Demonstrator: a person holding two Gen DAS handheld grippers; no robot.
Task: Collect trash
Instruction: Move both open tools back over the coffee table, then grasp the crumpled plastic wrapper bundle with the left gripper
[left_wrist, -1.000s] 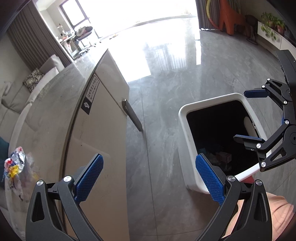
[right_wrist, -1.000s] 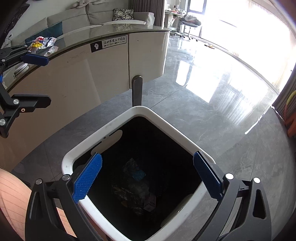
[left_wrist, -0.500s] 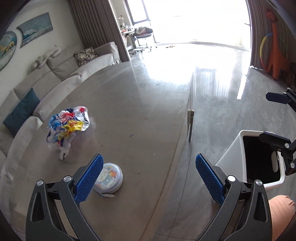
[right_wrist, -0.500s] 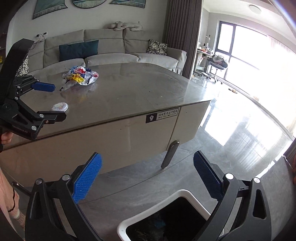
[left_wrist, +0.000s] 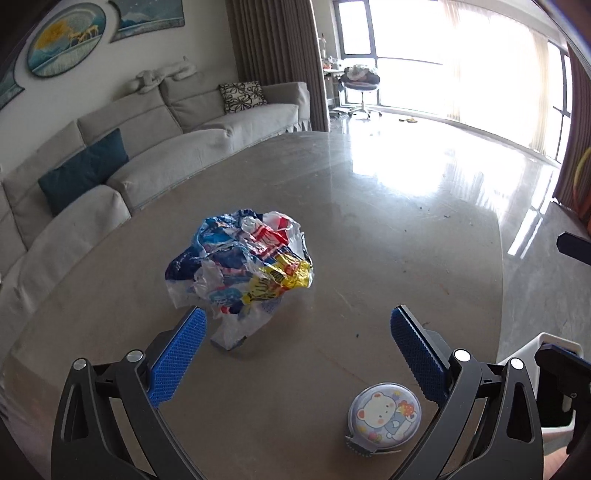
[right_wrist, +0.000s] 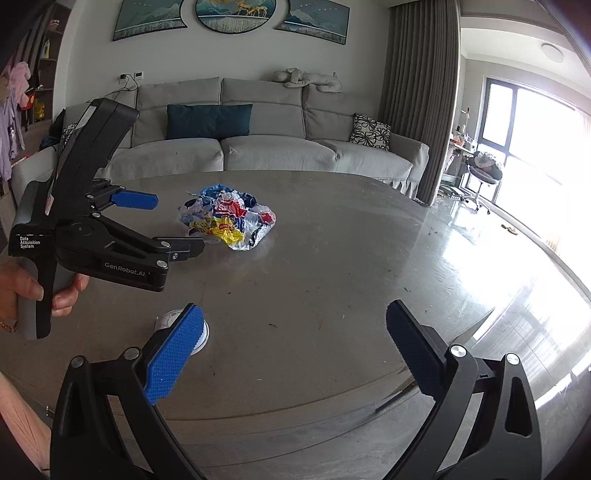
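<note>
Mid-table on the grey stone table (left_wrist: 369, 229), a crumpled multicoloured plastic wrapper (left_wrist: 243, 273) lies just ahead of the left gripper (left_wrist: 295, 350), jaws wide; right gripper (right_wrist: 291, 350) wide too, empty.

Both tools are held with jaws spread wide and empty: the left tool (left_wrist: 295, 354), gripped by a hand (right_wrist: 22, 291), and the right tool (right_wrist: 295, 350).

The left tongs (right_wrist: 162, 225) read "GenRobot.AI" and "Data Acquisition System".
</note>
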